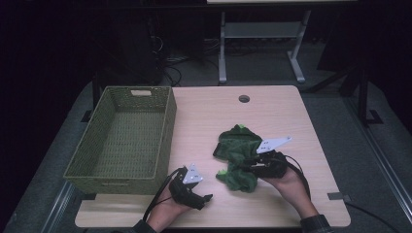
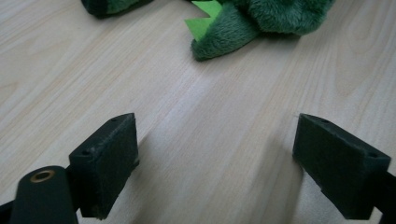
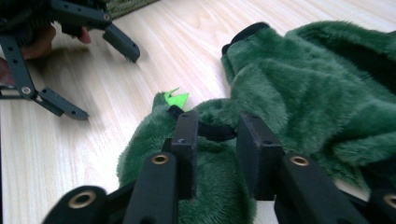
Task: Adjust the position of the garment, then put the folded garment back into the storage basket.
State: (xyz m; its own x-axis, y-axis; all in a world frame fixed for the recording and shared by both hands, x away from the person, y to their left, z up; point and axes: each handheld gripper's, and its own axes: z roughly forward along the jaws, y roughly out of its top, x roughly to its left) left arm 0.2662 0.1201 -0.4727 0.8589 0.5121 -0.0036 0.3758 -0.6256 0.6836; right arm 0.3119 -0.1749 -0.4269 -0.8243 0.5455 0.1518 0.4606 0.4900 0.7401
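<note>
A dark green plush item (image 1: 238, 154) with bright green felt spikes (image 3: 176, 99) lies crumpled on the wooden table (image 1: 272, 111), right of centre. My right gripper (image 1: 248, 164) rests at its near right side. In the right gripper view its jaws (image 3: 219, 140) stand a little apart over the plush (image 3: 317, 79), and a black trim strip crosses the gap without being pinched. My left gripper (image 1: 201, 187) sits low at the table's front, left of the plush. Its jaws (image 2: 215, 163) are wide open over bare wood, with the plush (image 2: 243, 23) ahead of them.
A green woven basket (image 1: 167, 131), with nothing in it, stands on the left part of the table, close behind my left hand. A round cable hole (image 1: 244, 98) lies at the far edge. A desk frame stands on the floor beyond.
</note>
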